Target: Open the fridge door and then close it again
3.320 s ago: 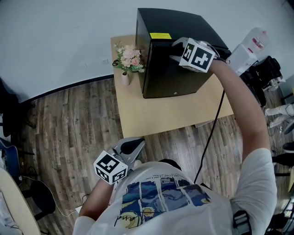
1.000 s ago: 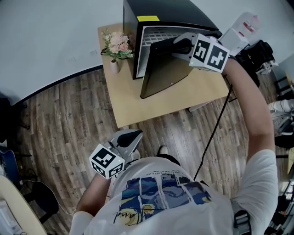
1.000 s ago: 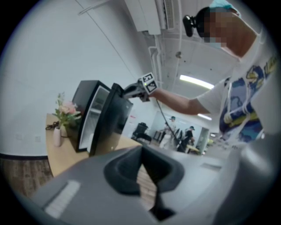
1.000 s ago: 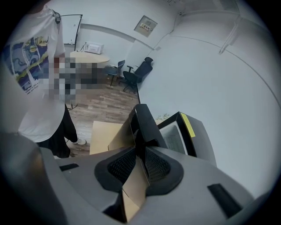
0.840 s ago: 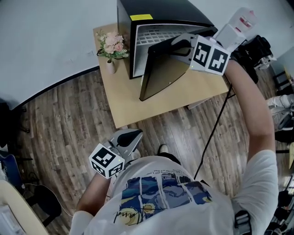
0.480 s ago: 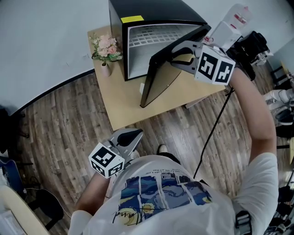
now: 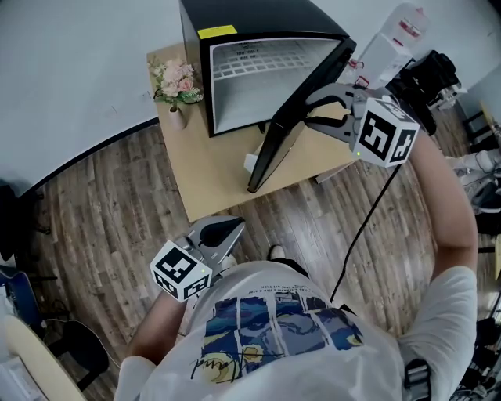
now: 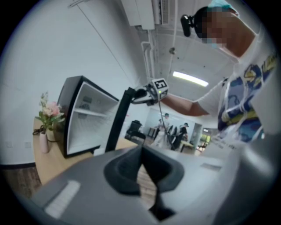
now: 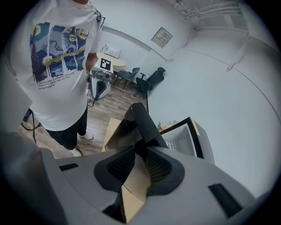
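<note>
The black mini fridge (image 7: 235,22) stands on a light wooden table (image 7: 210,176) with its white inside (image 7: 250,82) showing. Its black door (image 7: 283,137) is swung wide, edge-on toward me. My right gripper (image 7: 308,110) is shut on the door's free edge near the top. In the right gripper view the door (image 9: 139,121) runs out from between the closed pads (image 9: 156,167), with the fridge (image 9: 186,136) behind. My left gripper (image 7: 221,235) hangs low by my body, shut and holding nothing. From the left gripper view the fridge (image 8: 81,118) and door (image 8: 117,121) are far off.
A small vase of pink flowers (image 7: 174,82) stands on the table left of the fridge. A small white object (image 7: 252,162) lies by the door's lower corner. A white water dispenser (image 7: 387,43) and black chairs (image 7: 427,74) are at the right. A black cable (image 7: 368,227) hangs over the wooden floor.
The door went from closed to wide open. My right gripper swung out and right with the door's edge in its hold. The left gripper stayed put.
</note>
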Action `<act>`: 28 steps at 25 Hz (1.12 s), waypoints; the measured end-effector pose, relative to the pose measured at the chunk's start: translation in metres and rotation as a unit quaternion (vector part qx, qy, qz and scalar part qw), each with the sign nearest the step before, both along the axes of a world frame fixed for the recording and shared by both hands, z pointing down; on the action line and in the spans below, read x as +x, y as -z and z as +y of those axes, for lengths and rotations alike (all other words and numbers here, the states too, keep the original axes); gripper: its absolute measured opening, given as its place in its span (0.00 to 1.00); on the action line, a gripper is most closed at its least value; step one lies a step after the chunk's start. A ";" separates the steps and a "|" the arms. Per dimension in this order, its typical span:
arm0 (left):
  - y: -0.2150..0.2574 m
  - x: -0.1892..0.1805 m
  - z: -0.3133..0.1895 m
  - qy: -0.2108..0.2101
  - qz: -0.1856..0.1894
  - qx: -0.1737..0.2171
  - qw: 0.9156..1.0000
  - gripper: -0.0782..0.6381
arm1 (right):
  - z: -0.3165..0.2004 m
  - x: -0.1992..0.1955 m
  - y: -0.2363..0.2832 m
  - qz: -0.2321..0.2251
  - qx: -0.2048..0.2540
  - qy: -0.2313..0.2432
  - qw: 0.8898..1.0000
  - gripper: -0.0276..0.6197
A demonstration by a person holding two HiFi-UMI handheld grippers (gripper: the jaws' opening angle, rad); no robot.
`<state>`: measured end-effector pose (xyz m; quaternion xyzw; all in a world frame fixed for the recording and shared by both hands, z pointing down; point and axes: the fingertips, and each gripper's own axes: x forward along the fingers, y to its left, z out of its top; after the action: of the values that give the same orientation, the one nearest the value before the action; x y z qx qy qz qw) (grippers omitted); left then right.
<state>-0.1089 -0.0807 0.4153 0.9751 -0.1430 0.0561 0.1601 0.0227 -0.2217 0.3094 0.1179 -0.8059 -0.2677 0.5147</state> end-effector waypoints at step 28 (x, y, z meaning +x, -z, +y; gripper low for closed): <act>0.018 0.096 -0.001 -0.015 -0.004 0.005 1.000 0.12 | 0.072 0.087 0.001 0.020 0.018 0.065 0.998 0.16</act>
<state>-0.0127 -0.0817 0.3978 0.9776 -0.1297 0.0619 0.1540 0.1093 -0.1502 0.3082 0.0687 -0.7964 -0.3171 0.5104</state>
